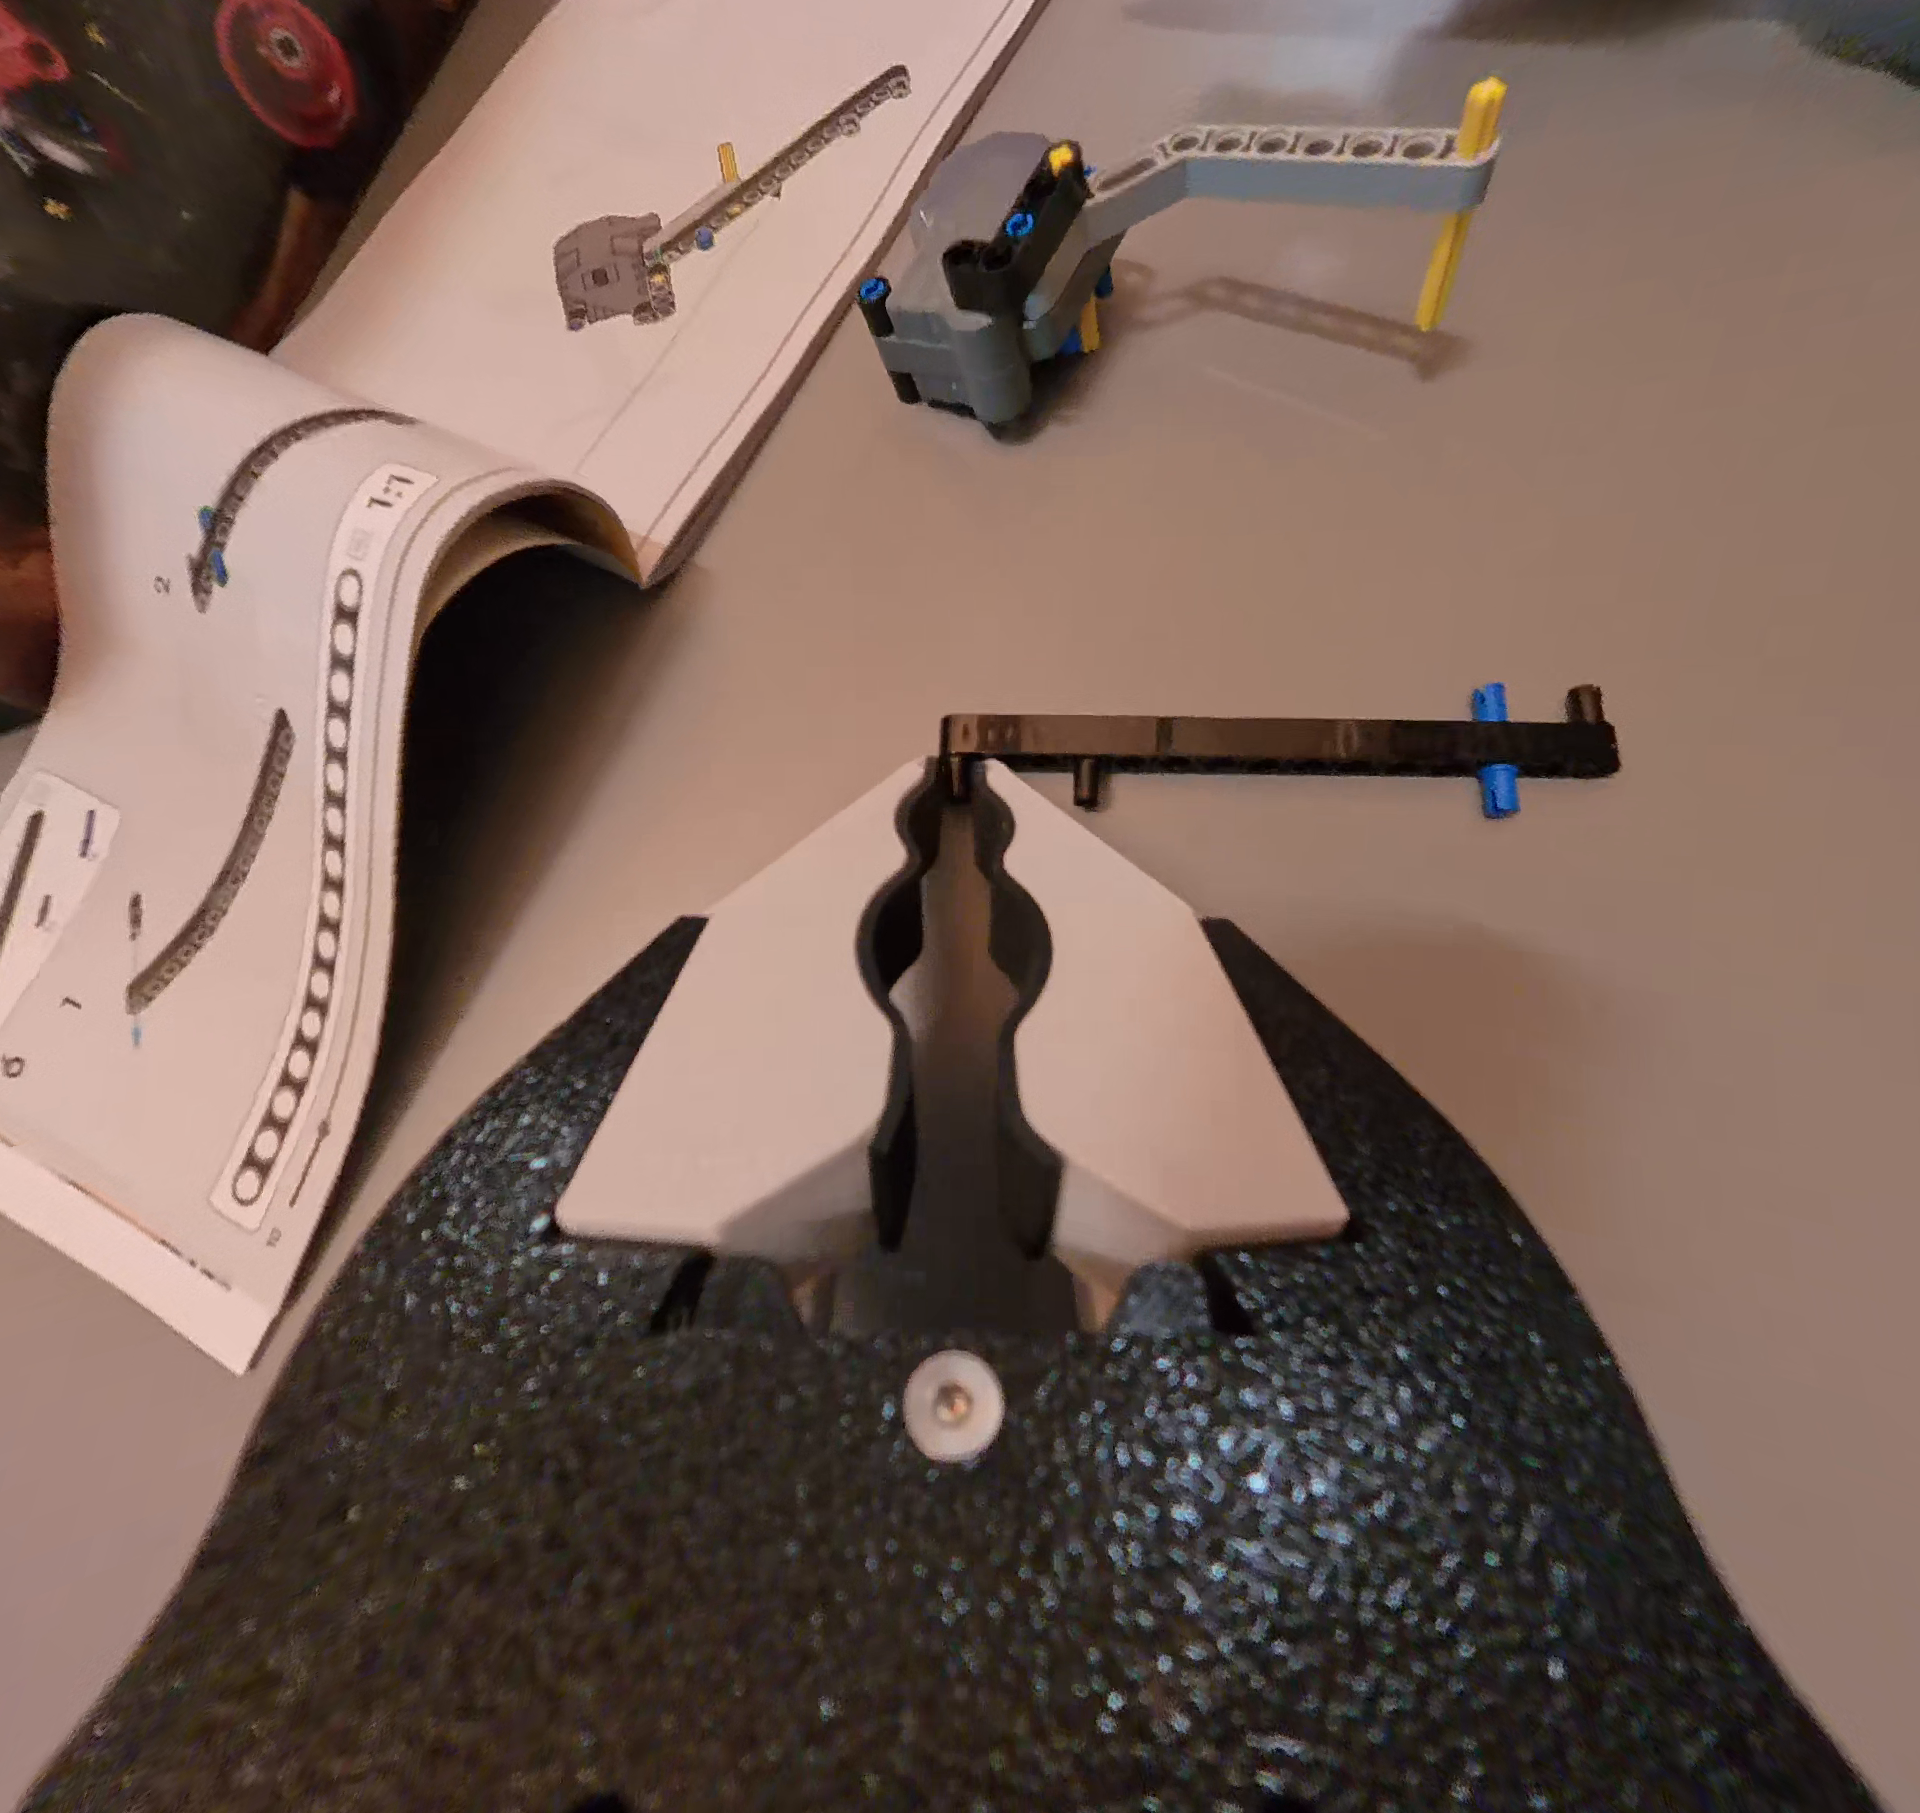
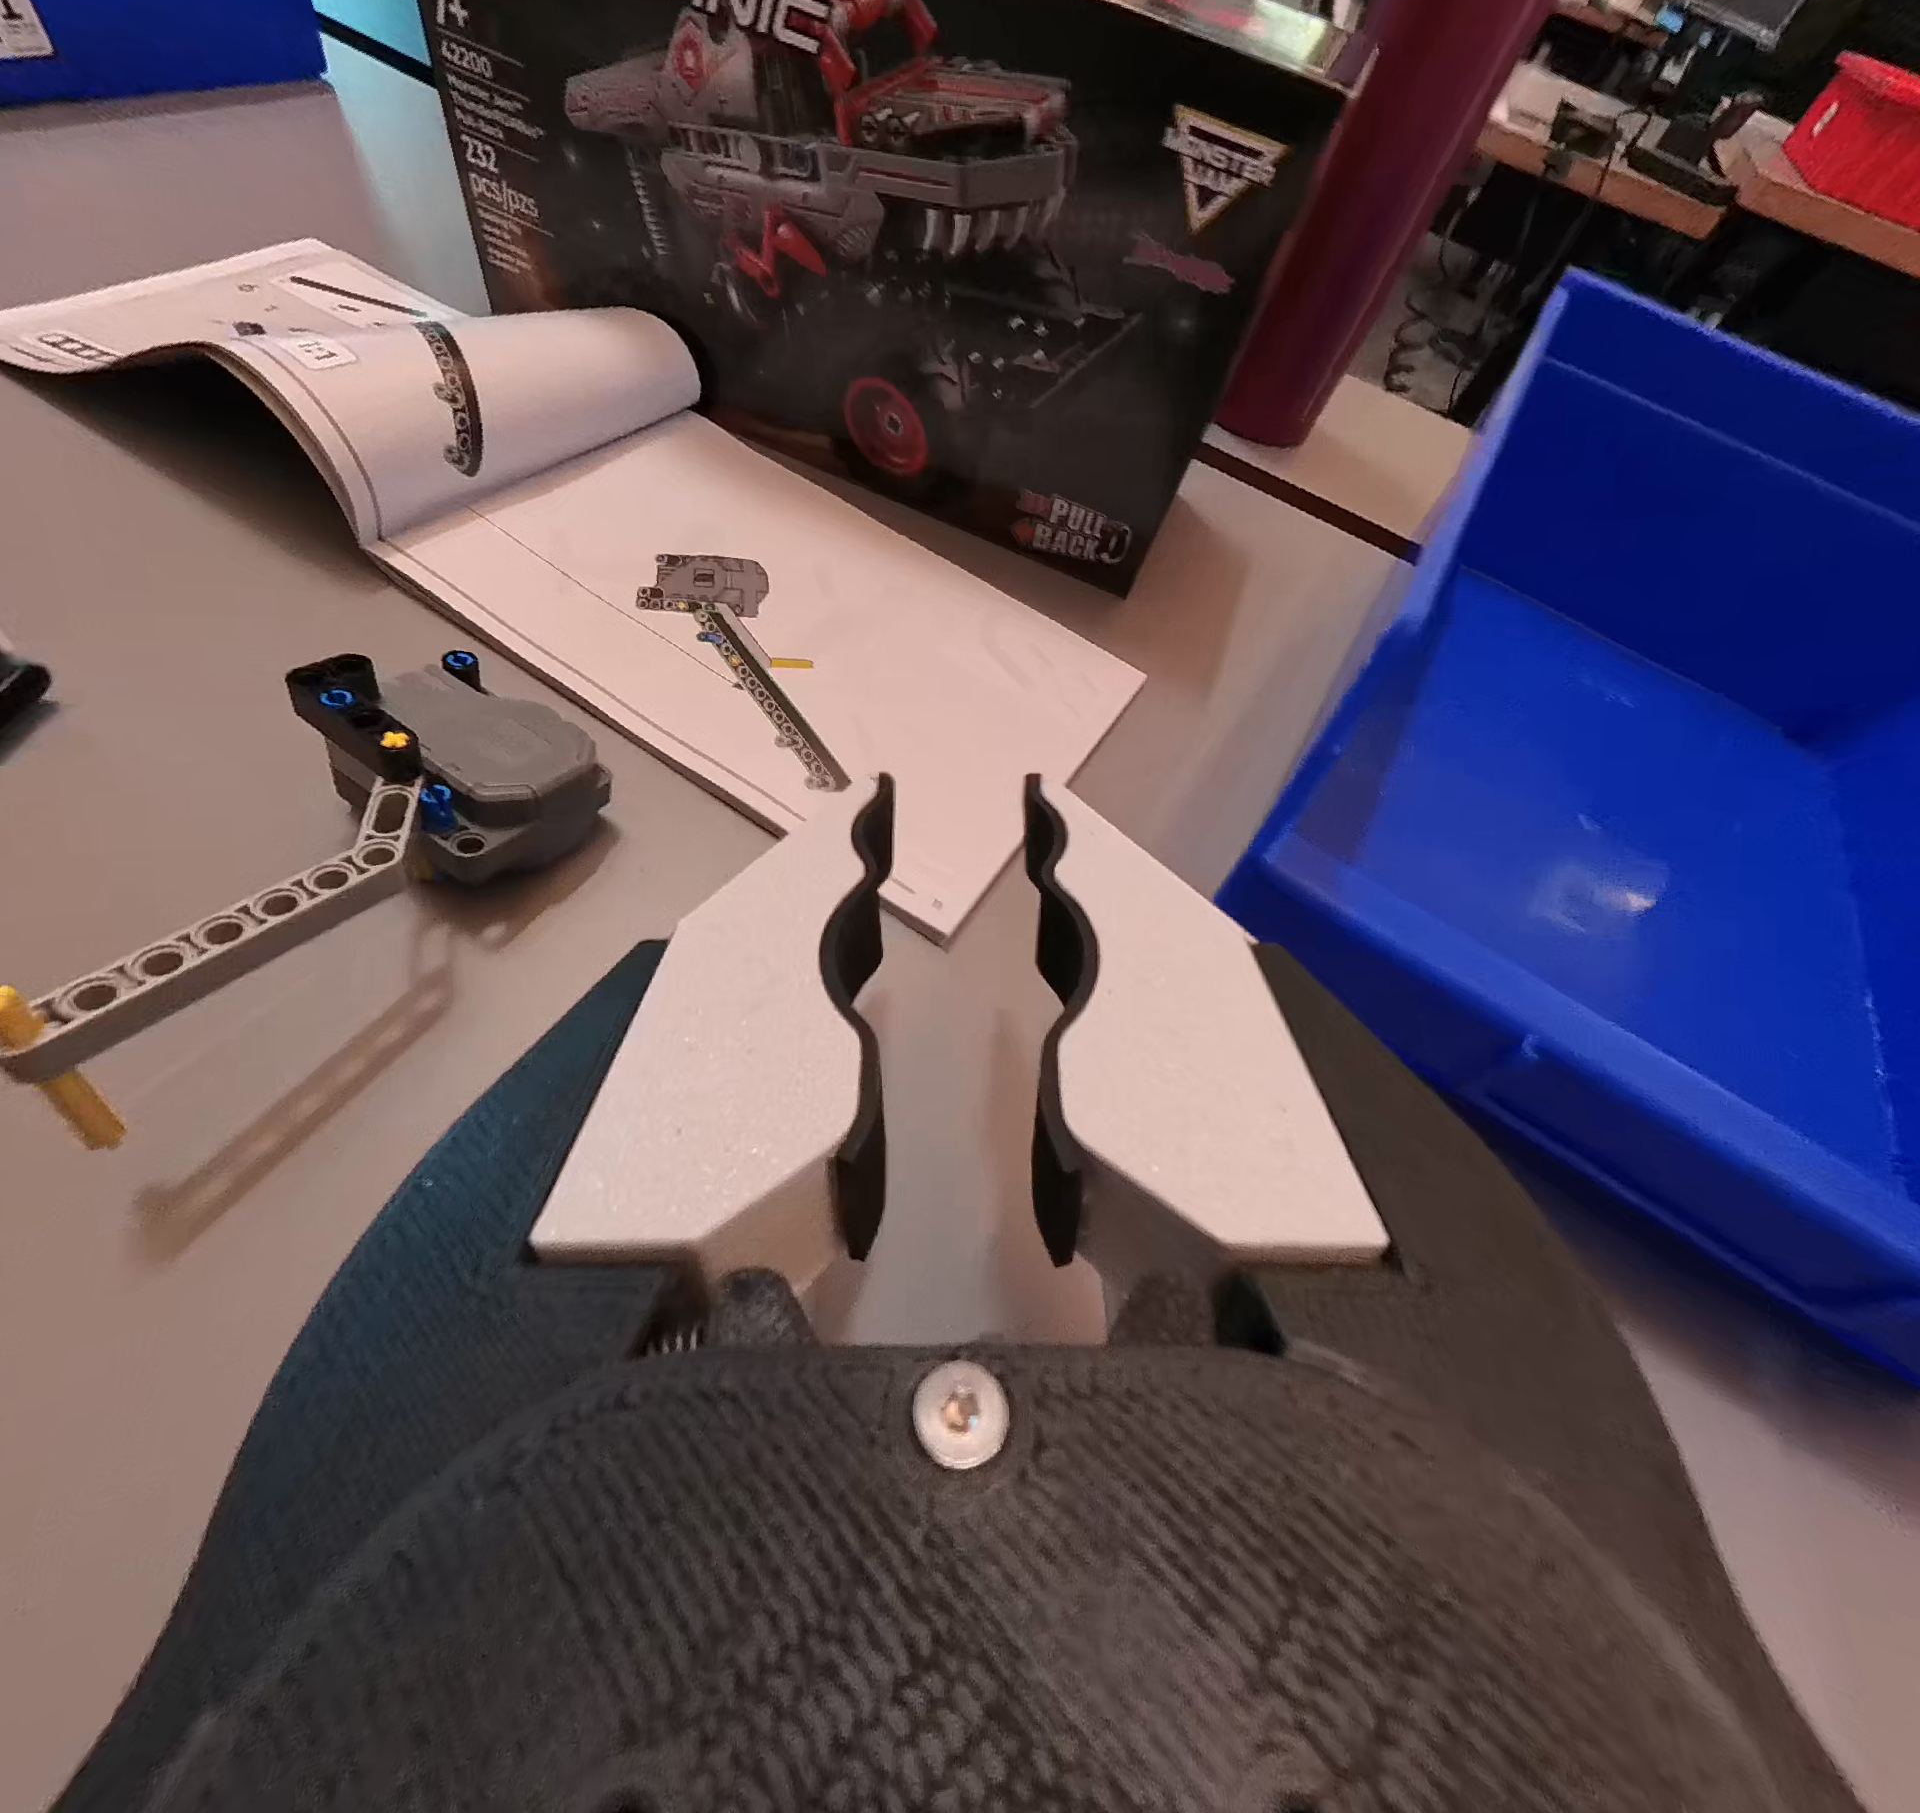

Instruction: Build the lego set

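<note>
My left gripper (image 1: 958,776) is shut on the left end of a long black beam (image 1: 1278,737), which sticks out to the right above the grey table and carries a blue pin (image 1: 1494,750) and black pins. Beyond it stands the part-built model: a dark grey block (image 1: 977,288) with a bent light grey beam (image 1: 1299,168) and a yellow axle (image 1: 1460,205) at its far end. My right gripper (image 2: 956,797) is open and empty, over the corner of the instruction booklet (image 2: 883,683). The same model (image 2: 457,776) lies to its left.
The open booklet (image 1: 582,236) lies left of the model with a curled page. The set's box (image 2: 852,205) stands behind it. A blue bin (image 2: 1621,828) sits at the right of the right gripper. A dark red cylinder (image 2: 1382,153) stands behind the box. Left tips to right tips: about 20 centimetres. The dark grey block (image 1: 977,288) sits 9 centimetres or so from the ends of my left fingers.
</note>
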Action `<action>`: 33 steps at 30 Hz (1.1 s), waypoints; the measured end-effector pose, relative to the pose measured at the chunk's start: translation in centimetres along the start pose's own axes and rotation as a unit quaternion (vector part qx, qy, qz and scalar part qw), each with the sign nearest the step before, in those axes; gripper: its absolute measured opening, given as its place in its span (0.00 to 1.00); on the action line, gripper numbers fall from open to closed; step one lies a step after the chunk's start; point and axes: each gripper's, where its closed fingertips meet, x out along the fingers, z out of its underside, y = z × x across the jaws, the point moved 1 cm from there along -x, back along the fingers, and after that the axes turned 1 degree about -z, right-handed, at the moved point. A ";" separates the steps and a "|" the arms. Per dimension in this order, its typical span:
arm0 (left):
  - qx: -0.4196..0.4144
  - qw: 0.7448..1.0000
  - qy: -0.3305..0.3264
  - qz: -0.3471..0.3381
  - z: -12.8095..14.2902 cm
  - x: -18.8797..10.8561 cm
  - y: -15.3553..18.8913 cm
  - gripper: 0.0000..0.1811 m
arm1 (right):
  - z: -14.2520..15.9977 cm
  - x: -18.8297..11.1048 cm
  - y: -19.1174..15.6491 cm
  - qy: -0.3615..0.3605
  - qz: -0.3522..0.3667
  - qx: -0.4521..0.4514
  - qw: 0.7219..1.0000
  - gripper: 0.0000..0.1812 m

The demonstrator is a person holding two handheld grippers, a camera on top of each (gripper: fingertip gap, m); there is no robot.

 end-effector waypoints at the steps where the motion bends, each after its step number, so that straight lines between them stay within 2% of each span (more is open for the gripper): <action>1: 0.002 1.000 0.004 -0.007 -0.3 -0.1 -0.1 0.01 | -0.1 -0.2 0.0 -0.003 -0.005 0.006 1.000 0.15; 6: 0.002 1.000 0.018 -0.013 -1.5 -0.6 -0.2 0.01 | -1.6 -1.8 -0.9 0.005 -0.053 0.022 0.998 0.19; 11: -0.021 0.999 0.027 -0.014 -2.4 -1.0 -0.4 0.01 | -3.3 -4.0 -5.6 -0.027 -0.176 0.015 0.984 0.20; 16: -0.038 0.998 0.035 -0.021 -3.6 -1.8 -0.4 0.01 | -5.8 -5.9 -8.5 -0.039 -0.203 -0.005 0.978 0.19; 20: -0.036 0.998 0.045 -0.034 -4.1 -2.4 -0.5 0.01 | -6.5 -6.4 -10.2 -0.057 -0.208 -0.025 0.976 0.14; 23: -0.041 0.997 0.043 -0.047 -3.6 -2.9 -0.7 0.01 | -6.3 -6.1 -11.5 -0.079 -0.214 -0.050 0.972 0.14; 26: -0.041 0.997 0.018 -0.067 -1.8 -3.2 -1.2 0.01 | -6.1 -6.1 -12.6 -0.100 -0.215 -0.090 0.967 0.14; 30: -0.035 0.998 -0.016 -0.052 1.2 -3.3 -0.8 0.01 | -7.5 -6.3 -11.7 -0.078 -0.164 -0.107 0.977 0.14; 33: 0.023 0.998 -0.011 -0.052 1.8 -4.0 -0.3 0.10 | -7.6 -7.0 -10.9 -0.073 -0.150 -0.094 0.981 0.14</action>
